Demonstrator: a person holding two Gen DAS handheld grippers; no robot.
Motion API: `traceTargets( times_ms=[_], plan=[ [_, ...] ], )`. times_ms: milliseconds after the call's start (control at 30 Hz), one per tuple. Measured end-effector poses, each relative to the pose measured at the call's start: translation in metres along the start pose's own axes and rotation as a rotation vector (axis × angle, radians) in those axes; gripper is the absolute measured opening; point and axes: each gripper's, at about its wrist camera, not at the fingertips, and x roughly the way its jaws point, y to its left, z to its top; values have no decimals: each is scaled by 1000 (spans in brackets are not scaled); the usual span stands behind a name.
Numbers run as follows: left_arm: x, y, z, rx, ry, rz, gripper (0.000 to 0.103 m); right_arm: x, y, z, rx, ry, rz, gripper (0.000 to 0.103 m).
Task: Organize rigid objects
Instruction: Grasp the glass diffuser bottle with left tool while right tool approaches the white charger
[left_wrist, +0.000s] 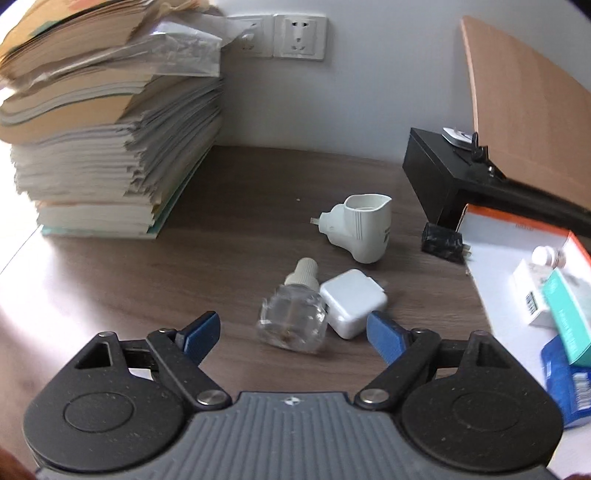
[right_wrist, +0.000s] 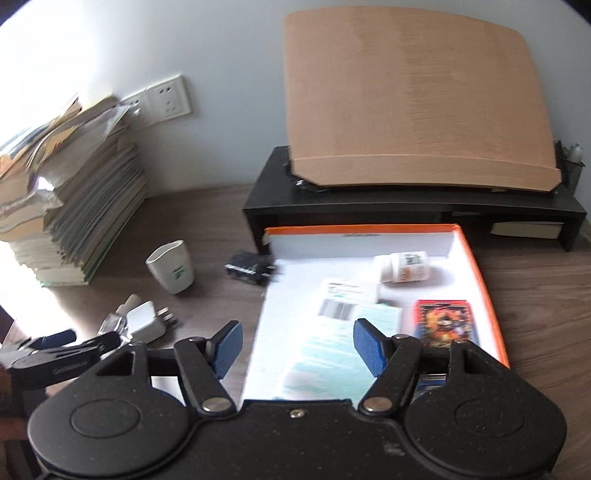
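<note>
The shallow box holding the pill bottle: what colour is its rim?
Orange rim, white inside; clearest in the right wrist view.

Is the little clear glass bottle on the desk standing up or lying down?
Lying down. The clear bottle rests on its side on the desk, cap pointing away from the camera, touching the white charger.

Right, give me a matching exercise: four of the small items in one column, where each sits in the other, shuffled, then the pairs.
Things:
1. white pill bottle
2. black plug adapter
3. clear glass bottle
4. white square charger

Places:
A. on the desk, just outside the tray's far left corner
B. lying inside the orange-rimmed tray
C. on the desk, touching the clear glass bottle
D. on the desk, nearest the left hand-held gripper

Pairs: 1-B, 2-A, 3-D, 4-C
</note>
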Motion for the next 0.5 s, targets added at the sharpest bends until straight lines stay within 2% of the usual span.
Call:
traceTargets(
  times_ms=[200, 333, 500],
  plan=[
    [21, 8, 3, 38, 2, -61, 87, 6, 19, -2, -18, 23, -15, 80],
    [26, 17, 2, 46, -19, -143, 75, 10, 25, -5, -22, 40, -23, 80],
    [28, 31, -3, 41, -14, -199, 71, 18, 34, -5, -23, 57, -24, 80]
  ],
)
